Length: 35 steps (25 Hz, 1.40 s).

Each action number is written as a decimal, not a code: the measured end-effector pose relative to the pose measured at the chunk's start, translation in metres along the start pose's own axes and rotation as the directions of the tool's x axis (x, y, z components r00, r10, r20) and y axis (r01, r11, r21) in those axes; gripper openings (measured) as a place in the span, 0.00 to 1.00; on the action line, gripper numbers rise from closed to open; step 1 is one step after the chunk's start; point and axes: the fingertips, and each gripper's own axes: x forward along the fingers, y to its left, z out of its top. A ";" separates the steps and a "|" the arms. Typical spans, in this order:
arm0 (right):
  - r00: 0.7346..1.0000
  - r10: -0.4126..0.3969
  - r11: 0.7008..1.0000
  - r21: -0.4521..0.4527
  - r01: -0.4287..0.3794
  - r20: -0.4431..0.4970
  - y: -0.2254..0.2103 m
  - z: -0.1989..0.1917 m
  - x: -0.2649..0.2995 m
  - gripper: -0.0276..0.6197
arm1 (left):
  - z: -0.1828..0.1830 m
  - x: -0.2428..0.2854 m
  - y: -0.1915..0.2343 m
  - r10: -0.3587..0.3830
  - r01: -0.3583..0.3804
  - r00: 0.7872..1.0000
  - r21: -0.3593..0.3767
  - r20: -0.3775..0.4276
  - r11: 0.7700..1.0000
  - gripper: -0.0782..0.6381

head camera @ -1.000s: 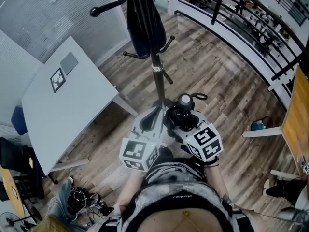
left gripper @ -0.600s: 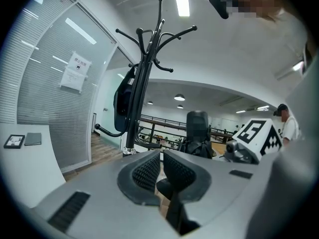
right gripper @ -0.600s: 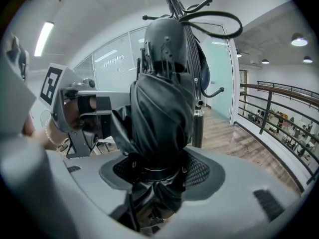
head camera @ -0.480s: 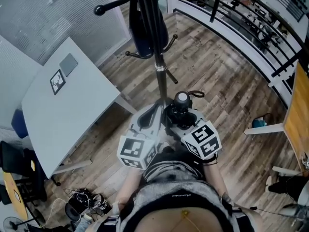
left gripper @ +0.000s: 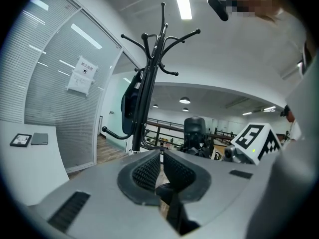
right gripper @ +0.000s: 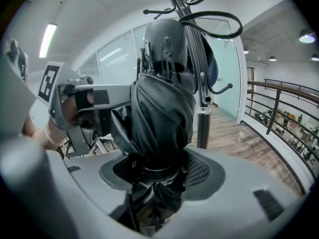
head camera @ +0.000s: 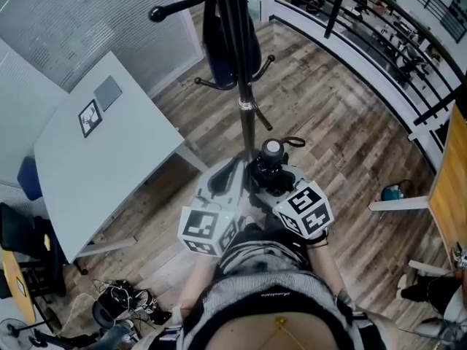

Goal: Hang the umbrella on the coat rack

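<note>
Plank floor (head camera: 336,130) carries the coat rack (head camera: 248,126), just ahead of your left tool (head camera: 228,175). White counter (head camera: 117,173) left of it: marker card (head camera: 89,117), grey pad (head camera: 108,92). Cables (head camera: 124,297) on the floor behind-left.

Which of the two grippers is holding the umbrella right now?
The right gripper: its jaws are clamped on the folded black umbrella. The left gripper holds nothing; its jaws sit nearly together with only air between them.
</note>
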 end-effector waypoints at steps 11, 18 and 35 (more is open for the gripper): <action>0.997 0.074 0.997 -0.012 -0.074 -0.024 -0.002 -0.005 0.012 0.42 | -0.003 0.009 0.006 0.057 -0.057 0.998 -0.011 -0.004 0.998 0.13; 0.995 0.084 0.996 -0.018 -0.085 -0.045 -0.005 -0.009 0.021 0.42 | -0.009 0.016 0.014 0.074 -0.074 0.997 -0.009 -0.027 0.997 0.13; 0.991 0.101 0.995 -0.004 -0.101 -0.093 -0.007 -0.022 0.040 0.42 | -0.014 0.013 0.022 0.087 -0.087 0.995 -0.007 -0.058 0.996 0.13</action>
